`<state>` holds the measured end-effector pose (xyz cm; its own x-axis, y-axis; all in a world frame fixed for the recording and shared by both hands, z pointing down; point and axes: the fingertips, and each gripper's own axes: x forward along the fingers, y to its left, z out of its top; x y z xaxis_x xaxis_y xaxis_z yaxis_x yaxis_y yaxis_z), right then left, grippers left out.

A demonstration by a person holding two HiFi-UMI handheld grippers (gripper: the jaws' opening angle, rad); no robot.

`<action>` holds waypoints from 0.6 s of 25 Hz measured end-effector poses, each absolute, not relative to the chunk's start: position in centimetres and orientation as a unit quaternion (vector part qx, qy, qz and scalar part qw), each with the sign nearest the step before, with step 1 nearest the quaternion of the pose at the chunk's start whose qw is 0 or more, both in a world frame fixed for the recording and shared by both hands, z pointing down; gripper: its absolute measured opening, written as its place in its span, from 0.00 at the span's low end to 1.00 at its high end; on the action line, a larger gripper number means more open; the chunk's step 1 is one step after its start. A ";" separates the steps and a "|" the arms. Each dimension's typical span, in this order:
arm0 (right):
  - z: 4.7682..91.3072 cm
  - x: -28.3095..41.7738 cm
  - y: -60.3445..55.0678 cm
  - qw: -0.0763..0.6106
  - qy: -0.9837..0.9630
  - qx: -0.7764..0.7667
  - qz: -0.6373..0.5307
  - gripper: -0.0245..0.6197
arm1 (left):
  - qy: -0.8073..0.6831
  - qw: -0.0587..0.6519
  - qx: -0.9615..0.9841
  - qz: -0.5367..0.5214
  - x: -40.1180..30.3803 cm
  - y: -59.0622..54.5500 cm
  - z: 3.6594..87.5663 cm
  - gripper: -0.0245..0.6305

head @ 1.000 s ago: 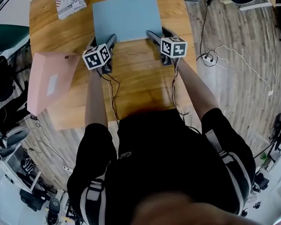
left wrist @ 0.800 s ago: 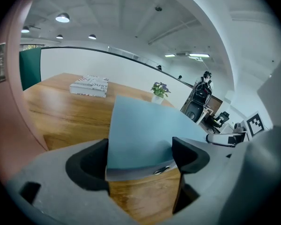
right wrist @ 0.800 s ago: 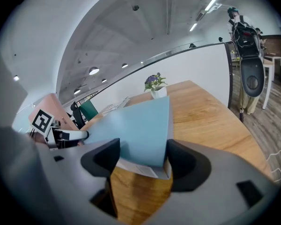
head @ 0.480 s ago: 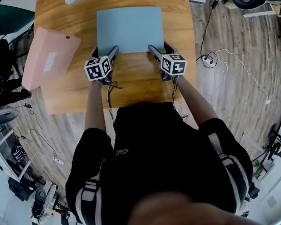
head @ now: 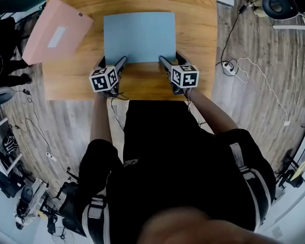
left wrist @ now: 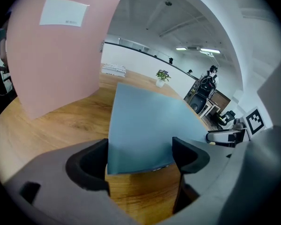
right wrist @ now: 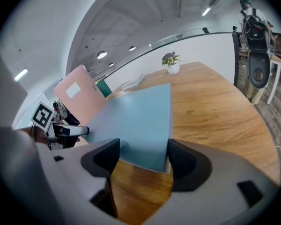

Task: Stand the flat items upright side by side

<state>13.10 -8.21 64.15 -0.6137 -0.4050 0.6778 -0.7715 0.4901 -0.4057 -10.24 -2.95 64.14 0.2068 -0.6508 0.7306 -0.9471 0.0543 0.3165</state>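
Observation:
A thin light-blue book (head: 140, 34) lies flat on the wooden table (head: 193, 14). My left gripper (head: 112, 60) straddles its near-left corner, the outer finger beside the book's left edge and the inner finger over the cover. In the left gripper view (left wrist: 140, 146) the blue corner (left wrist: 140, 135) sits between the wide-apart pads. My right gripper (head: 170, 58) straddles the near-right corner the same way, and the right gripper view (right wrist: 143, 149) shows that corner (right wrist: 145, 125) between its pads. Neither pair of pads clamps the book. A pink flat item (head: 58, 29) lies at the far left.
The pink item (left wrist: 56, 50) overhangs the table's left edge. A small potted plant (right wrist: 171, 62) stands at the far end. The near table edge (head: 142, 98) runs just below the grippers. Cables and a power strip (head: 226, 65) lie on the floor to the right.
Both grippers have come back toward the near table edge and the blue book has slid with them. The pink item stayed behind; a patterned book at the far left has left the view.

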 end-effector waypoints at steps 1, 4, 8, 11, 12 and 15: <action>64.1 12.9 -7.3 0.260 -0.823 0.348 0.365 0.55 | -0.601 0.409 0.662 0.184 -10.4 -2.1 64.1 0.70; 63.8 11.9 -4.6 0.278 -0.821 0.312 0.388 0.57 | -0.595 0.420 0.659 0.188 -11.3 0.3 64.2 0.70; 64.0 10.9 -1.5 0.298 -0.819 0.269 0.411 0.56 | -0.585 0.432 0.657 0.199 -12.6 3.1 64.7 0.71; 64.2 10.4 -0.8 0.309 -0.825 0.238 0.409 0.53 | -0.586 0.443 0.653 0.187 -13.3 4.5 65.2 0.71; 64.1 10.4 -0.7 0.314 -0.826 0.224 0.412 0.52 | -0.586 0.444 0.653 0.181 -13.4 4.7 65.2 0.71; 63.4 11.2 -1.4 0.339 -0.839 0.173 0.388 0.54 | -0.601 0.451 0.640 0.162 -13.7 4.8 65.2 0.71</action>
